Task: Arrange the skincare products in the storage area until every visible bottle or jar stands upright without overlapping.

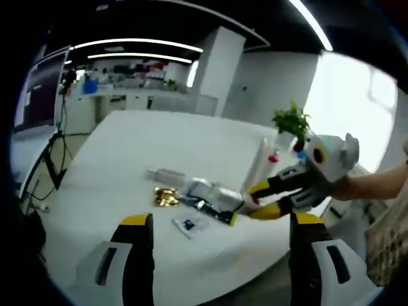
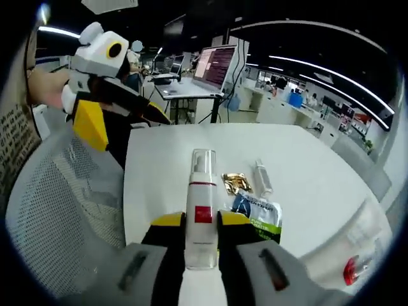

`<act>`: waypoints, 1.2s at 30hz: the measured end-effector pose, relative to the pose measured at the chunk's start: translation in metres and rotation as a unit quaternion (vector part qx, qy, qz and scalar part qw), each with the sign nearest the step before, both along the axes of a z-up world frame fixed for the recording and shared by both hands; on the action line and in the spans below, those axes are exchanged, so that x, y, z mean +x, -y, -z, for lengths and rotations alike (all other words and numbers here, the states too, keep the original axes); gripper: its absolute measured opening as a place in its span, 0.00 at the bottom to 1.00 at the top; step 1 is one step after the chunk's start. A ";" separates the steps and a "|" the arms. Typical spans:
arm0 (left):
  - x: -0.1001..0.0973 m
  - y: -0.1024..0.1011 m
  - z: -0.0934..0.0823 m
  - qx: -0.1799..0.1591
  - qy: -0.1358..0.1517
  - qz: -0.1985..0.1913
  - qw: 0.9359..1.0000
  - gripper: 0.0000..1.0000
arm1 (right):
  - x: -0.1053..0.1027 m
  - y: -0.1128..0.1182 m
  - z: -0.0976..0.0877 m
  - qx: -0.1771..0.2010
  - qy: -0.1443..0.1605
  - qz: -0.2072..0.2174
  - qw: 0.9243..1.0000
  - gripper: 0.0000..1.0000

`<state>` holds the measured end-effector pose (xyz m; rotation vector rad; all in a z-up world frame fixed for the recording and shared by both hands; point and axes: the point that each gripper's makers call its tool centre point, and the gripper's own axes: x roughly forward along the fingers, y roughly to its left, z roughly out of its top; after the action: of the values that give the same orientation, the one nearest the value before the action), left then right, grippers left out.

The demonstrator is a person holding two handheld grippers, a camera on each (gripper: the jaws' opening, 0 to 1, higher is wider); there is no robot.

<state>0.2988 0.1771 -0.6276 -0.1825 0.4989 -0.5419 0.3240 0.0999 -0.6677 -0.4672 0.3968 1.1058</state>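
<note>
My right gripper [image 2: 201, 220] is shut on a white foam bottle [image 2: 202, 204] with a clear cap and a red label, holding it lengthwise over the near edge of the white table [image 2: 159, 166]. In the left gripper view, the right gripper [image 1: 256, 199] comes in from the right with the white bottle [image 1: 220, 196] low over the table [image 1: 159, 140]. My left gripper [image 1: 221, 220] stands open and wide, with nothing between its jaws. It also appears at the upper left as the left gripper [image 2: 121, 120]. A clear tube [image 2: 262, 177] lies flat. A tall white bottle [image 1: 258, 164] stands upright.
A gold packet [image 2: 236, 183] and a blue-green sachet [image 2: 256, 211] lie beside the held bottle. A small sachet [image 1: 190, 224] and the gold packet [image 1: 166, 196] lie mid-table. A potted plant [image 1: 292, 121] stands at the far edge. A grey mesh chair [image 2: 57, 204] is near the table.
</note>
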 end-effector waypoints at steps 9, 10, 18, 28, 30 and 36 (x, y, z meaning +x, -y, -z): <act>-0.001 0.015 -0.014 -0.038 0.002 0.002 0.999 0.83 | -0.009 -0.003 -0.027 0.043 0.016 0.036 0.998 0.18; -0.001 0.016 -0.017 -0.045 0.003 0.002 0.999 0.82 | -0.011 -0.004 -0.030 0.047 0.018 0.039 0.998 0.18; -0.004 0.036 -0.033 -0.090 0.008 0.013 0.996 0.76 | -0.031 -0.017 -0.050 0.084 0.025 0.058 0.994 0.18; -0.006 0.054 -0.042 -0.134 0.003 0.024 0.991 0.64 | -0.035 -0.015 -0.073 0.111 0.041 0.082 0.990 0.18; -0.006 0.057 -0.042 -0.140 -0.001 0.027 0.990 0.60 | -0.036 -0.013 -0.075 0.116 0.042 0.088 0.988 0.18; -0.008 0.064 -0.044 -0.164 -0.007 0.033 0.986 0.41 | -0.042 -0.011 -0.080 0.127 0.044 0.100 0.986 0.18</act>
<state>0.2910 0.1130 -0.5840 -0.4858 0.4283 -0.6864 0.2818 0.1106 -0.5875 -0.2435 0.2157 0.9215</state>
